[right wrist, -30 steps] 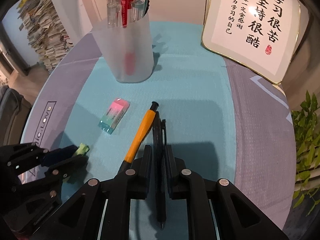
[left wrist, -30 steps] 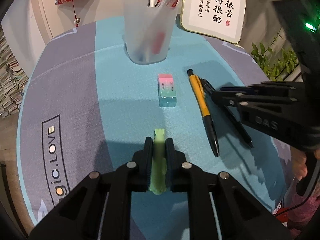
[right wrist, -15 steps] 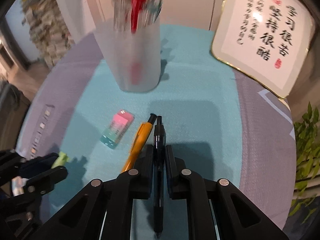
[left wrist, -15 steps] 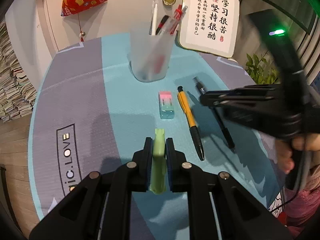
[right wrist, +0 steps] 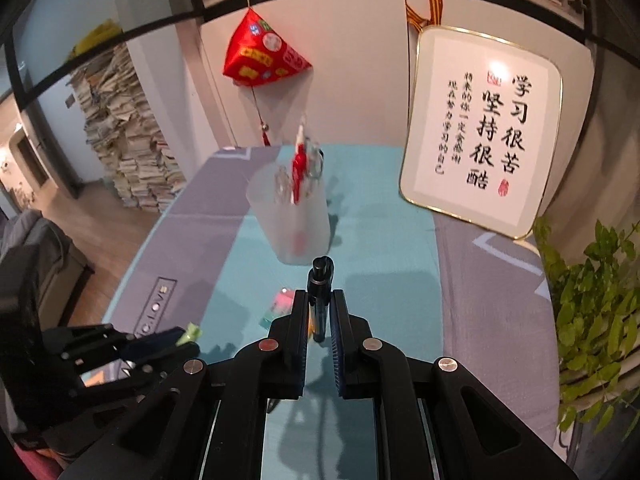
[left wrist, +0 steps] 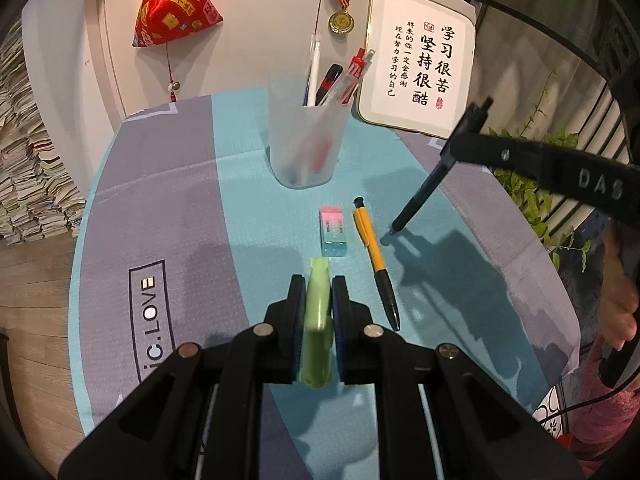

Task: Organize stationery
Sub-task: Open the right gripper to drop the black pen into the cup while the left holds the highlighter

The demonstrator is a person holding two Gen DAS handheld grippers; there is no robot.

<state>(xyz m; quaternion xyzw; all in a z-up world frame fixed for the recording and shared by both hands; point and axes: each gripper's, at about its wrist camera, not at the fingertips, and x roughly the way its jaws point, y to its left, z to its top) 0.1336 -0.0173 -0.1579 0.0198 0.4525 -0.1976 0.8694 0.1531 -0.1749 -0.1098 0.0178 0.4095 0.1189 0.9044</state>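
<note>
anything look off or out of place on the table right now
Nothing spilled or damaged. The cup stands upright with pens in it. Still loose on the mat: an eraser and a yellow pen, side by side. The left gripper holds a green eraser; the right gripper holds a black pen.

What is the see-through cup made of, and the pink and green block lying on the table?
The cup looks like frosted, matte plastic: the pens inside show only as blurry shapes. The block is probably a rubber eraser, soft-looking with pink fading to green, wrapped in a sleeve with small print; paper or plastic, I cannot tell.
</note>
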